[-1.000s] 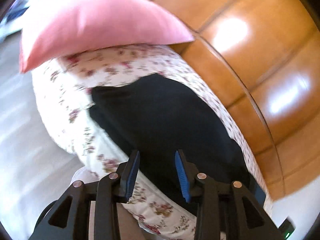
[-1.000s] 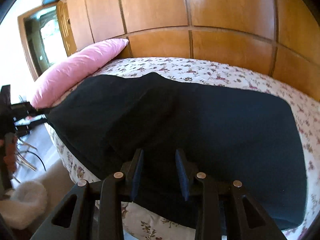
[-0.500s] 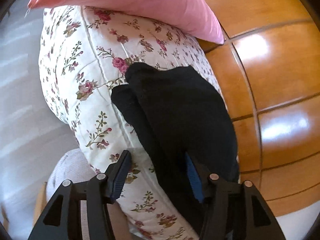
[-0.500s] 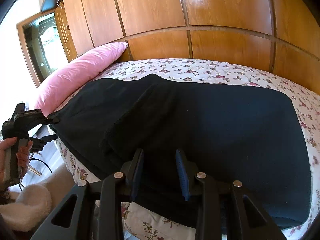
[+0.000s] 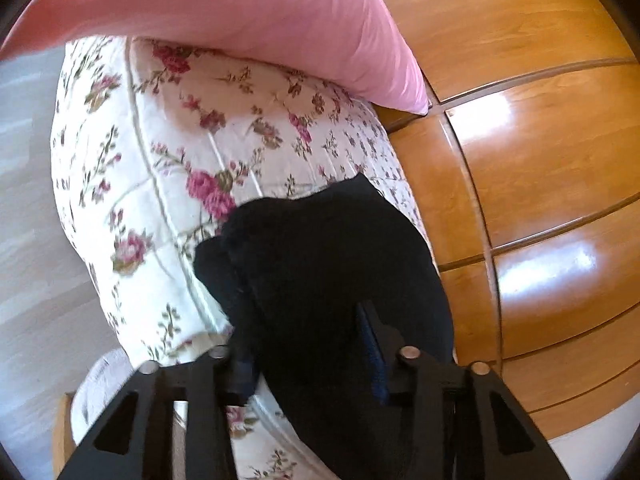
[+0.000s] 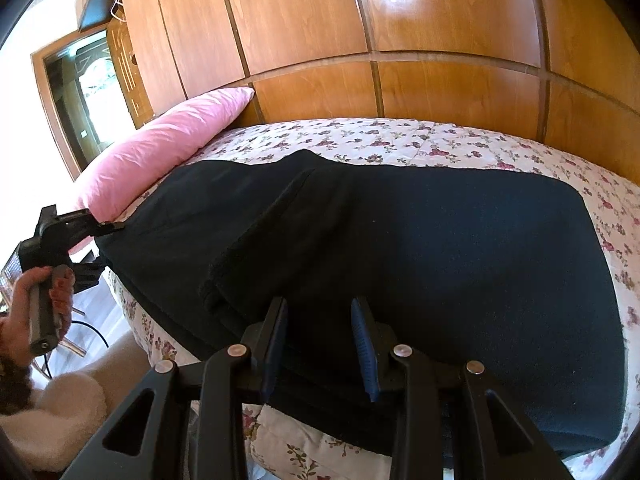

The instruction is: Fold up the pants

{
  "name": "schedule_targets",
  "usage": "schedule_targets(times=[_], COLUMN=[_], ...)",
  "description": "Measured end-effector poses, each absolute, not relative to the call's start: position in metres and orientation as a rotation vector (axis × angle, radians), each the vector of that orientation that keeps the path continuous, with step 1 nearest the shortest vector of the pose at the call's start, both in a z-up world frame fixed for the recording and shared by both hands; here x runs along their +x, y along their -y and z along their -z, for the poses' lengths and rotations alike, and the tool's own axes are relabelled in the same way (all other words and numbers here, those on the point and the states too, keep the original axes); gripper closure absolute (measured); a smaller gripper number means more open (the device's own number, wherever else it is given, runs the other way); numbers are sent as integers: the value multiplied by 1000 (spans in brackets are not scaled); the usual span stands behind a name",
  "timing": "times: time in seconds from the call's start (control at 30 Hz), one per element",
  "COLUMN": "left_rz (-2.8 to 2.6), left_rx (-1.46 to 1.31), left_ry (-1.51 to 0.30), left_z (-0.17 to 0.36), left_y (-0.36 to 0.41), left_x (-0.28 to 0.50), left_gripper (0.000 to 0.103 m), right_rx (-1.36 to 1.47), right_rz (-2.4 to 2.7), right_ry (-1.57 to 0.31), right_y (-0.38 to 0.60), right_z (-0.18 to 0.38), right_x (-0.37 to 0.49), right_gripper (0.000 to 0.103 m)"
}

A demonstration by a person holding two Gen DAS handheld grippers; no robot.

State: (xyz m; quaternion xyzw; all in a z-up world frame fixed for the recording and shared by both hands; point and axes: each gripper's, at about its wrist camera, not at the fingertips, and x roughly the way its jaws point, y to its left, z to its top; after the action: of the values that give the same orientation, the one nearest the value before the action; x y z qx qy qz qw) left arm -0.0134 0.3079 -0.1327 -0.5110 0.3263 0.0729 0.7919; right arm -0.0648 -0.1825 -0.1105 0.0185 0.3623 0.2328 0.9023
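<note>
Black pants (image 6: 420, 248) lie spread across a floral bedspread (image 6: 400, 140), folded lengthwise. My left gripper (image 5: 308, 344) is open, its jaws straddling the left end of the pants (image 5: 320, 264) at the bed's edge. It also shows in the right wrist view (image 6: 106, 226) at the pants' left end, held by a hand. My right gripper (image 6: 320, 340) is open, its jaws hovering over the near edge of the pants at the middle.
A pink pillow (image 5: 240, 12) lies at the head of the bed; it also shows in the right wrist view (image 6: 168, 148). Wooden wall panels (image 6: 400, 40) run behind the bed. A white fluffy item (image 6: 56, 412) sits low left by the floor.
My left gripper has moved in along the bed edge onto the left end of the pants, its jaws now around the cloth. My right gripper has stayed nearly still.
</note>
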Motion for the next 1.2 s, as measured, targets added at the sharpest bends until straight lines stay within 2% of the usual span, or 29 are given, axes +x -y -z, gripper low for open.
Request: schedule_targets(times=[0.07,0.17,0.53,0.73,1.0,1.2], left_rz=[-151,-138,16,138,307,447], left_rx=[-1088,-1060,-832,-713,-657,-596], left_ry=[-698,-657,-503,-436,-401,-396], left_z=[131,116,40,1,-36,-57], left_y=[-308,-304,-261,-227,-176,-128], left_x=[-11,-12,-12,-13,-6,-3], left_gripper=[83,88,89,89,89,89], right_rx=[36,33,52,162,236,180], right_rz=[-480,-480,-485,-445,-316,-251], right_ry=[-749,-748,-766,-754,-802,-837], right_y=[182,182,183,207,249,254], right_z=[111,111,107,94,88,91], right_x=[-65,-65,-61,-55,-44,-41], right_gripper=[69,69,69,69,69,69])
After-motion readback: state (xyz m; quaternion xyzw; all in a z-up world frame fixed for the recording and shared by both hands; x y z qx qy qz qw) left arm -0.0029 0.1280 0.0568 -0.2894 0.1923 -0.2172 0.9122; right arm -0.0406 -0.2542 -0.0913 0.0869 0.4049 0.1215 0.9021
